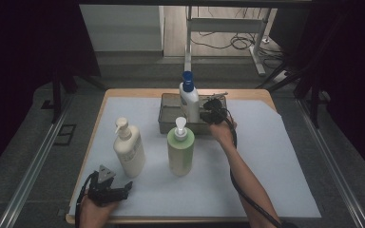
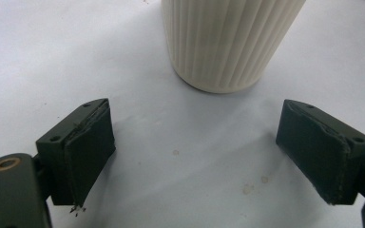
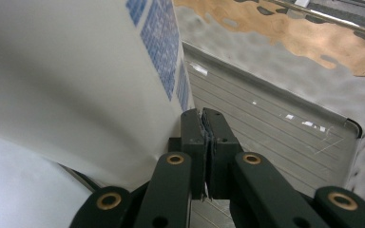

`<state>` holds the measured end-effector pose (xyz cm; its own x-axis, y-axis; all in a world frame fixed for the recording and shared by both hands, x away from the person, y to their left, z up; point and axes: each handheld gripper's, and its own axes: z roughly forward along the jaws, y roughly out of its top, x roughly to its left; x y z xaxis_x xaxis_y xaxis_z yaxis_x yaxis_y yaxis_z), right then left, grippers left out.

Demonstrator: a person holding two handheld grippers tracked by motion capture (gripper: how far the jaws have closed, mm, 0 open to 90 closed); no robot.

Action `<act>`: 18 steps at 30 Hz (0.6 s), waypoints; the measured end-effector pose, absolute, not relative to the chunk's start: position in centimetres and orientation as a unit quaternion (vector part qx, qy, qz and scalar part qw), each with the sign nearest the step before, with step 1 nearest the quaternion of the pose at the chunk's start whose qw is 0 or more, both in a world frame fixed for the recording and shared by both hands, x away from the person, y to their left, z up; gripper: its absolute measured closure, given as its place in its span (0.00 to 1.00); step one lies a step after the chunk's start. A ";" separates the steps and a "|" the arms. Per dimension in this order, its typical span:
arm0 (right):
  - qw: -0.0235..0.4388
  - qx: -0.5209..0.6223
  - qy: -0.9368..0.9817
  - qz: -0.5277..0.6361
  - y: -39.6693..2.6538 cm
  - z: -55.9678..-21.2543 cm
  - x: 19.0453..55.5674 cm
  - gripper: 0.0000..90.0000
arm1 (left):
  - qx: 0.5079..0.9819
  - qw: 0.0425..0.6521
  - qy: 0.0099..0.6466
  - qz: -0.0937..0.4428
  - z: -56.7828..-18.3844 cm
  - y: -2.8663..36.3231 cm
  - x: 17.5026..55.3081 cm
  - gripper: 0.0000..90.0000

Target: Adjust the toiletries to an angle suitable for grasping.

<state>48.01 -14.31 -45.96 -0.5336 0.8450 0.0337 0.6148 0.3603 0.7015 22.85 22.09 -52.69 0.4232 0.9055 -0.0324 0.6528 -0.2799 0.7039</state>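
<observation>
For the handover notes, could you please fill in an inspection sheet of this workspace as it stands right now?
Surface: wooden table covered by a white sheet; faint specks on it in the left gripper view.
Job's things: blue-capped white bottle upright in the metal tray; green pump bottle and cream pump bottle upright on the sheet in front of the tray.
Clutter: nothing seen.
Grippers: right gripper shut, empty, beside the blue-capped bottle over the tray; left gripper open, empty, near the cream bottle's base.
Cables: one trails along each forearm; loose cables on the floor beyond.
Surroundings: metal stand, dark curtains.
</observation>
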 end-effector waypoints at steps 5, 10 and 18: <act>0.169 0.453 0.810 0.332 -14.2 -46.1 48.1 0.98 | 0.777 0.329 0.502 0.192 -52.7 22.1 22.9 0.13; 0.165 0.455 0.809 0.333 -14.1 -46.4 48.2 0.98 | 0.777 0.329 0.502 0.192 -52.7 22.1 22.9 0.13; 0.157 0.452 0.810 0.338 -13.3 -46.6 48.1 0.98 | 0.777 0.329 0.502 0.192 -52.7 22.1 22.9 0.13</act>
